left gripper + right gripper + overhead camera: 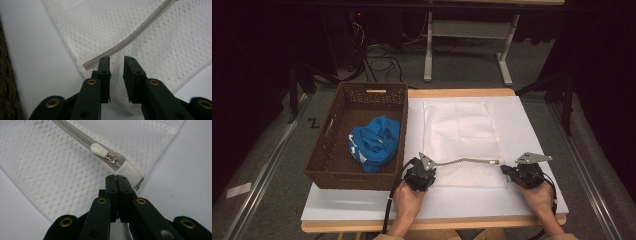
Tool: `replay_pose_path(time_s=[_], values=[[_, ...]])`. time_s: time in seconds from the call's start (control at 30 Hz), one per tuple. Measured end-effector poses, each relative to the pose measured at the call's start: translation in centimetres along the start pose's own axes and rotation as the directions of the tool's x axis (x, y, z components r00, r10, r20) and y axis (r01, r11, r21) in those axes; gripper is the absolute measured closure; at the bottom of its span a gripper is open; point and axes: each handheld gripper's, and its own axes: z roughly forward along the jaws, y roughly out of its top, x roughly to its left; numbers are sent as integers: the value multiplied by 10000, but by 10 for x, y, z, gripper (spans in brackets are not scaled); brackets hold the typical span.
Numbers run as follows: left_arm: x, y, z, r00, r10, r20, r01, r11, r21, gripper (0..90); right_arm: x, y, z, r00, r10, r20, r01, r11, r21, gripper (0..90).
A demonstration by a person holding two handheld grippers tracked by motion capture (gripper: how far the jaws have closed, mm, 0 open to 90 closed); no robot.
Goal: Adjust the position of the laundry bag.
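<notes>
A white mesh laundry bag [459, 130] lies flat on the white board, its grey zipper [467, 161] running along the near edge between my two grippers. My left gripper [431, 170] [116, 62] stands open at the bag's near left corner; the zipper's loose end [95, 63] lies against the tip of one jaw and mesh shows through the gap. My right gripper [505, 170] [116, 178] is shut on the white fabric tab [130, 172] at the zipper's right end. The cream zipper pull [98, 150] sits just beyond its tips.
A brown wicker basket [337, 115] stands on the table's left part, with a crumpled blue garment [374, 142] inside. The white board [522, 125] shows bare to the right of the bag and along the front edge. Cables and a table frame lie on the floor beyond.
</notes>
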Motion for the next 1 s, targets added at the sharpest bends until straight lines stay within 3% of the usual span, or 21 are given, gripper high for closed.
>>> replay_pose_path(time_s=[0.37,0.5,0.77,1.0], values=[[-3,8,-2,9997,-45,255,61,9982,-602,543,-5,2,-6,9996,223,182,-211,9979,-611,735],[-2,9,-1,9987,-242,447,273,9971,-709,502,-10,2,-8,9975,612,359,-580,9947,-846,653],[1,14,0,9965,-430,718,490,9952,-850,489,-15,3,-5,9967,650,479,-596,9926,-1057,586],[-2,18,4,9963,-379,765,449,9948,-915,476,-21,5,-5,9947,965,365,-920,9897,-1098,526]])
